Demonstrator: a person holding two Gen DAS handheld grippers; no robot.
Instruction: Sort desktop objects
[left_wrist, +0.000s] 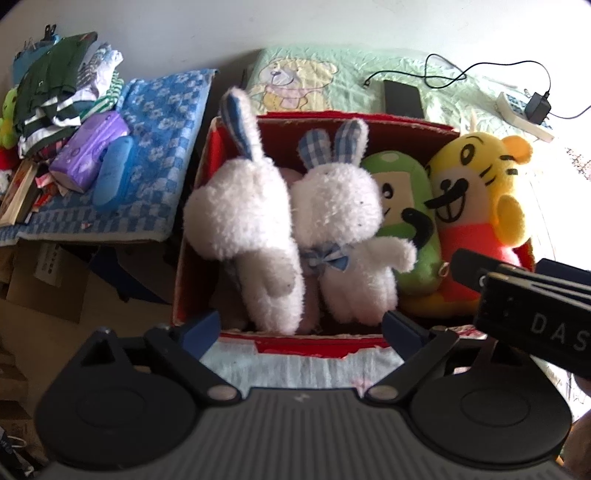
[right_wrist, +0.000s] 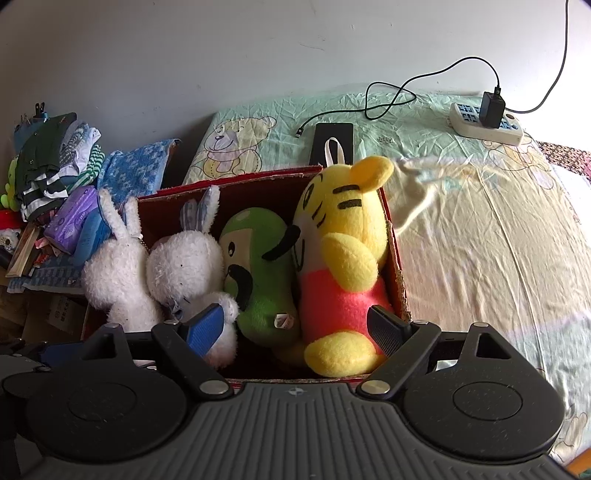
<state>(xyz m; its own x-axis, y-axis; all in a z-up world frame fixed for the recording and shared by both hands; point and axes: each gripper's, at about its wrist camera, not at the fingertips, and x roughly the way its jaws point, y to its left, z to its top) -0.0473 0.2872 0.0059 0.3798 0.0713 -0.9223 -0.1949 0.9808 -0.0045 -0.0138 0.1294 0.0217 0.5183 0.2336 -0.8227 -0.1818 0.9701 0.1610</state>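
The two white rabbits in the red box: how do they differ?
The left rabbit faces away, showing its back; the right rabbit faces the camera. The right rabbit wears a blue checked bow; none shows on the left one. Both are white and fluffy with checked ear linings, standing side by side in the red box.

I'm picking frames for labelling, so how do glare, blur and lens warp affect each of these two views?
Left wrist view: daylight blows out the right edge beside the yellow tiger toy; the white rabbits look soft; corners are dark and bent. Right wrist view: light is even, the toys in the red box are sharp, the bedsheet curves with the fisheye.
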